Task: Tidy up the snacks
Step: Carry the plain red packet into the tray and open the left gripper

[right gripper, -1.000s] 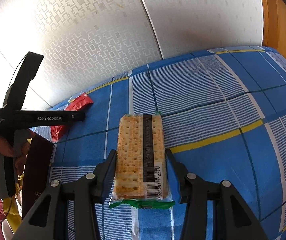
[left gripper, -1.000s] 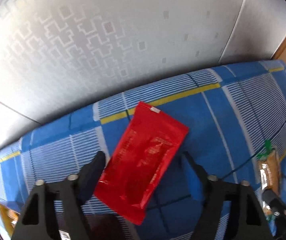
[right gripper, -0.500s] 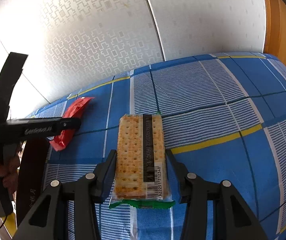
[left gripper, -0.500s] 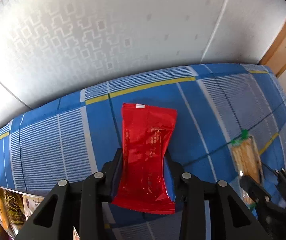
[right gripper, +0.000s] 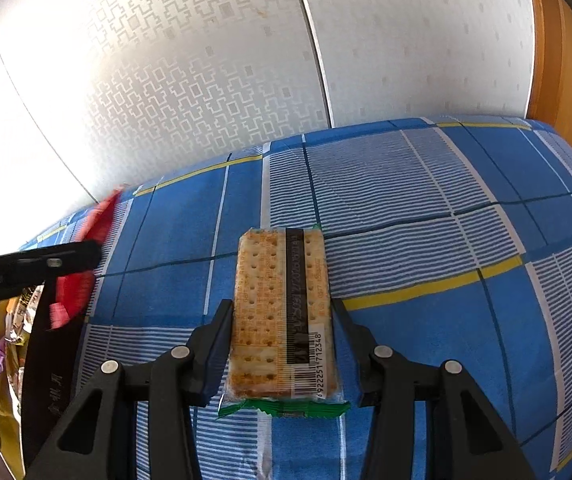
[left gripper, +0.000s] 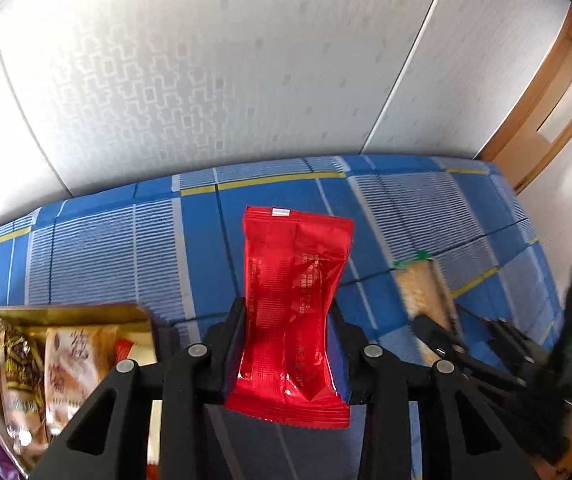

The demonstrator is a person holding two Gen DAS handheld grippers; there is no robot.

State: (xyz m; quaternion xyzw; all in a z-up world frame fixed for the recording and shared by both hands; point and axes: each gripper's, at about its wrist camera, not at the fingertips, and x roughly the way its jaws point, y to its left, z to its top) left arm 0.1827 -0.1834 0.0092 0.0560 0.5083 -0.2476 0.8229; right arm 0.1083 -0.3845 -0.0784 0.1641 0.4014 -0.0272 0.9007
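My left gripper (left gripper: 287, 316) is shut on a red snack packet (left gripper: 291, 304) and holds it upright above the blue checked cloth (left gripper: 98, 248). My right gripper (right gripper: 282, 316) is shut on a clear cracker packet (right gripper: 282, 308) with a green end seal, just above the cloth (right gripper: 425, 208). The cracker packet (left gripper: 421, 292) and right gripper also show blurred in the left wrist view. The red packet (right gripper: 86, 256) and the left gripper show at the left edge of the right wrist view.
A gold-lined box (left gripper: 66, 312) with several wrapped snacks sits at the lower left in the left wrist view; its dark wall (right gripper: 46, 380) shows in the right wrist view. A patterned white wall (right gripper: 206, 80) stands behind the table. A wooden door (right gripper: 565, 72) is at the right.
My left gripper closed on the red packet, lifted it off the cloth and moved toward the snack box. My right gripper stayed shut on the cracker packet.
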